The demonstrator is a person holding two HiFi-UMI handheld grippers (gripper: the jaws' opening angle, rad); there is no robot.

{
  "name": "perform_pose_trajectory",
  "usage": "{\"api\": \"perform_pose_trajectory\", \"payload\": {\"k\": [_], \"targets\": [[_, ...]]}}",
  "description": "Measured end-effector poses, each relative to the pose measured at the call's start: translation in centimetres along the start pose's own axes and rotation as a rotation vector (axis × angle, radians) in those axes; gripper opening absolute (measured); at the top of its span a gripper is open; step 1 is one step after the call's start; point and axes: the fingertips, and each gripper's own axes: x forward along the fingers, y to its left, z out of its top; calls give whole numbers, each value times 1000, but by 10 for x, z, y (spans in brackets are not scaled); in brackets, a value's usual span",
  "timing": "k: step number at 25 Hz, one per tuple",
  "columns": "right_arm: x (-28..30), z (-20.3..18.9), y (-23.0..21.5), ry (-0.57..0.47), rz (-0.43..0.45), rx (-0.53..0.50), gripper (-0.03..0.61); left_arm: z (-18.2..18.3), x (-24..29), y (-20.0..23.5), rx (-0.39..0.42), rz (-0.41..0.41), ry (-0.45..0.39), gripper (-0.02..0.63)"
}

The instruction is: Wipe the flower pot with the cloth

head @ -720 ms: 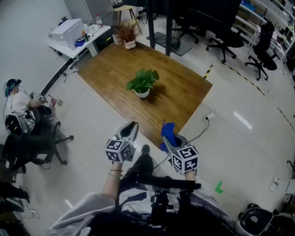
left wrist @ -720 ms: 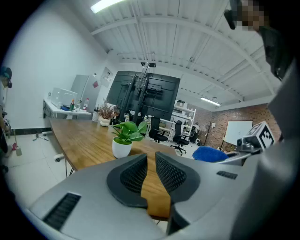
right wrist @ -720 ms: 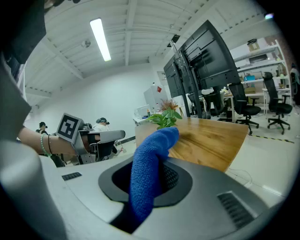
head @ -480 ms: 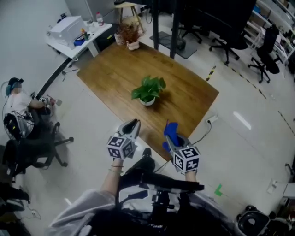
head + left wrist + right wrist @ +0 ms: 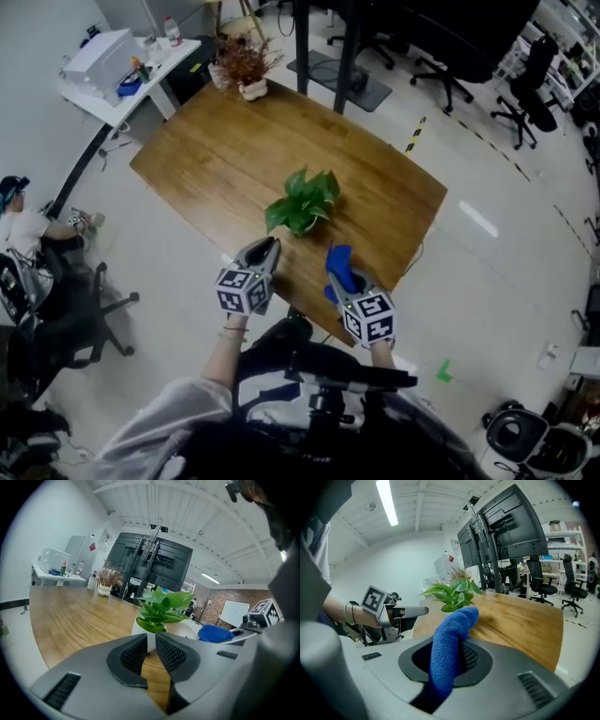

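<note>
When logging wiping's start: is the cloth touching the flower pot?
Apart. The head view shows bare table between the cloth and the flower pot.

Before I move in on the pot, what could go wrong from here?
1. The flower pot stands free on the table and nothing steadies it. The left gripper is empty, jaws barely apart, so a sideways wipe might slide or tip the pot.
2. The leaves overhang the pot, so the cloth may snag them.
3. The cloth juts loosely from the right gripper and could pull out under pressure.
</note>
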Motion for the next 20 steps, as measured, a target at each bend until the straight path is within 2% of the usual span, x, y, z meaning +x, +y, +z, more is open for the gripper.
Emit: {"api": "perform_pose_trajectory", "payload": {"k": [6,10,16,20], "targets": [[26,3,-4,49,-37,-16,67,4,26,23,-37,-29,11,55],[51,-2,-15,111,-53,-82,67,11,36,35,-84,-17,0,55],[86,11,-46,138,-94,-129,67,23,52,40,-90,-20,-6,55],[101,30,-49,139,-85,-195,67,26,57,40,-87,-15,-6,55]]}}
